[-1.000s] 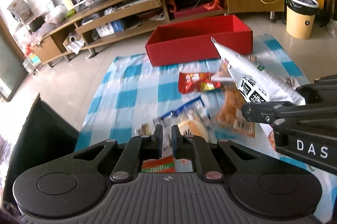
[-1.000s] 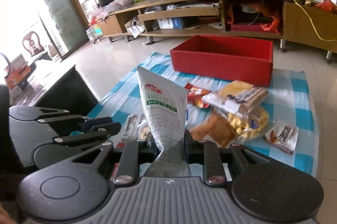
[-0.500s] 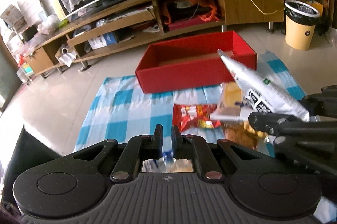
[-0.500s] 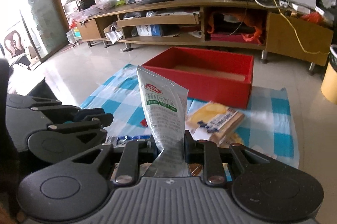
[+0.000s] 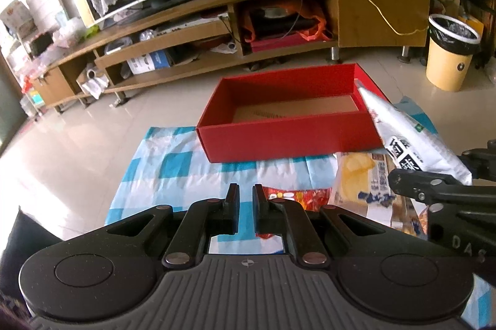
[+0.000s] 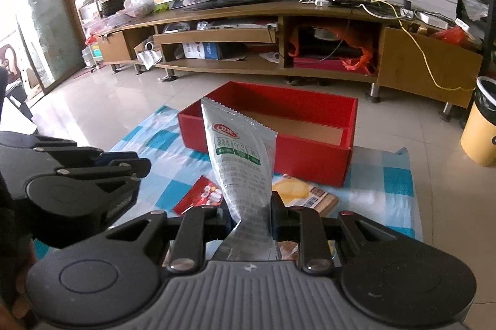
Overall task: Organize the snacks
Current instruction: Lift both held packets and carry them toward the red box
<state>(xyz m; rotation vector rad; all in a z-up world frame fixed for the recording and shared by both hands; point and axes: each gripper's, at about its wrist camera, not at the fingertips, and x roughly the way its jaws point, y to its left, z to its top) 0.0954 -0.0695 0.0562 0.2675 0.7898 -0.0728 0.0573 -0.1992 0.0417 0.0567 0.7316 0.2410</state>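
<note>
In the left wrist view, the left gripper (image 5: 245, 199) hangs over the blue-and-white checked cloth (image 5: 173, 165) spread on the tiled floor, its fingers drawn close together with only a narrow slit between them and nothing visible in it. Ahead, the red box (image 5: 288, 137) stands on the cloth's far edge, open at the top, with its brown cardboard bottom bare. A red snack packet (image 5: 297, 195) lies on the cloth just past the fingertips, and a yellow snack pack (image 5: 362, 175) lies beside it toward the cloth's right edge. At the right, the right gripper (image 5: 400, 178) comes in holding a silver snack bag (image 5: 409, 144), whose top corner reaches over the box's near right corner. In the right wrist view, the right gripper (image 6: 249, 213) is clamped on the lower part of the silver snack bag (image 6: 241, 156), which stands upright in front of the red box (image 6: 310, 153). The left gripper (image 6: 136, 162) shows at the left, over the cloth's (image 6: 396, 184) left part. The red snack packet (image 6: 201, 196) and the yellow snack pack (image 6: 297, 192) lie on the cloth between the fingers and the box.
</note>
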